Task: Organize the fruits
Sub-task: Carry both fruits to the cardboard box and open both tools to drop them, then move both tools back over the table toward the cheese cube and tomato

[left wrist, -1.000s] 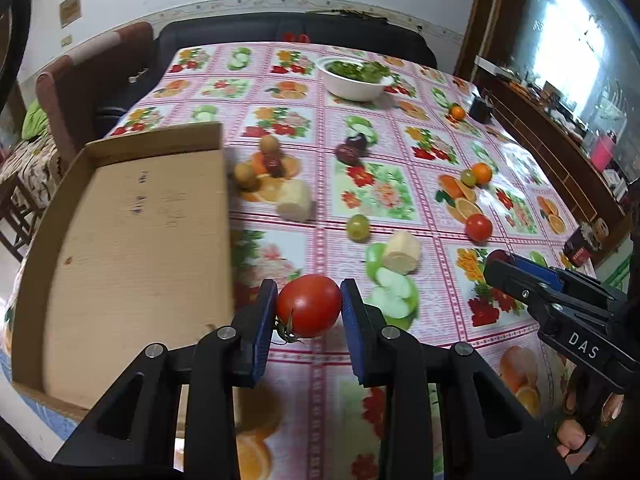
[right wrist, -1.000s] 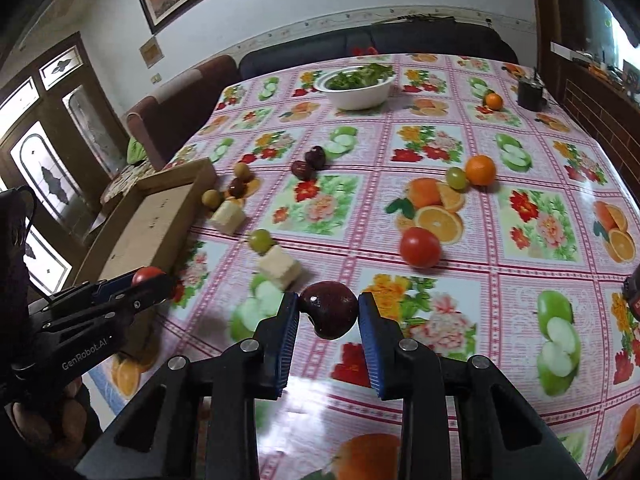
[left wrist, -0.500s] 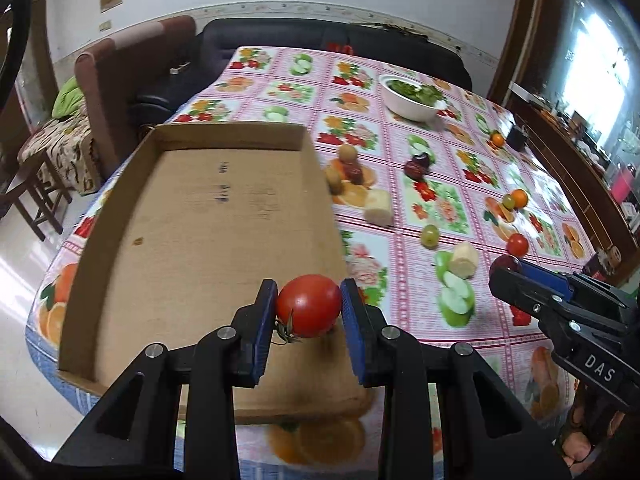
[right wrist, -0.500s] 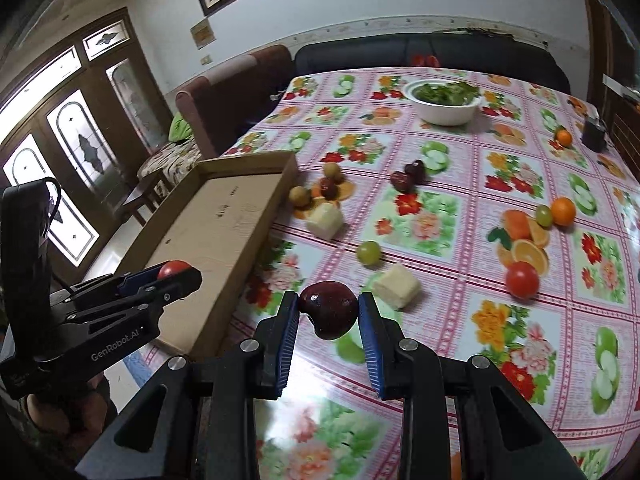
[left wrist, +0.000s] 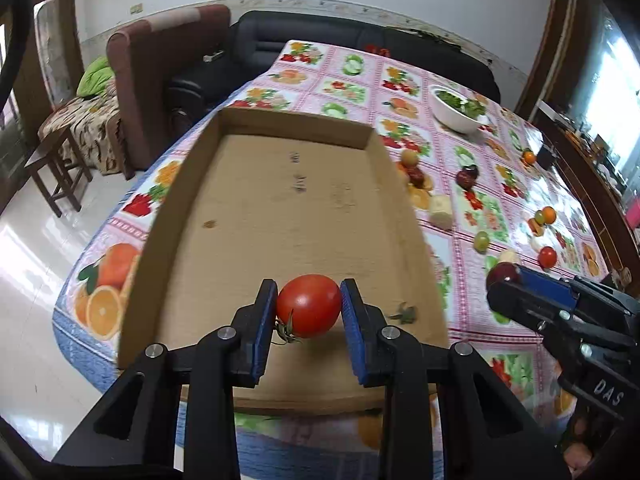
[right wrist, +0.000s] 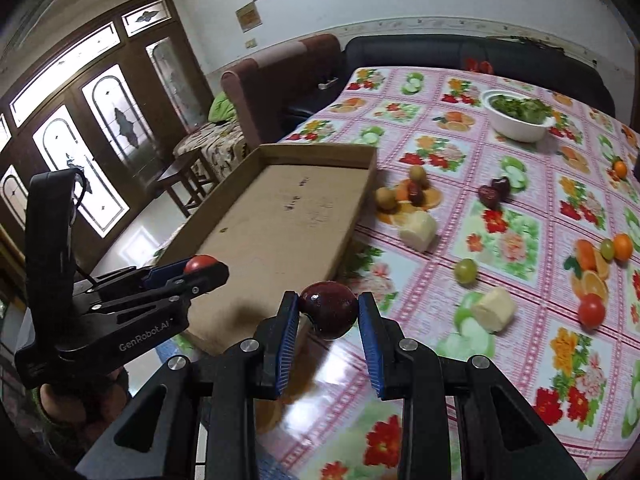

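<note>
A glossy fruit-print tablecloth [left wrist: 400, 80] carries a shallow, rectangular cardboard tray [left wrist: 280, 200] at its near left. Over the tray's near end the left gripper [left wrist: 308, 307] clamps a smooth round red tomato [left wrist: 309, 305]; right of it, the right gripper [right wrist: 329, 311] pinches a shiny dark-red plum [right wrist: 329, 309] just outside the tray's right wall

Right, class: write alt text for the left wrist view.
The left tool grips a red tomato above a shallow, empty cardboard tray on a fruit-print tablecloth. At right, the right tool holds a dark red fruit.
</note>
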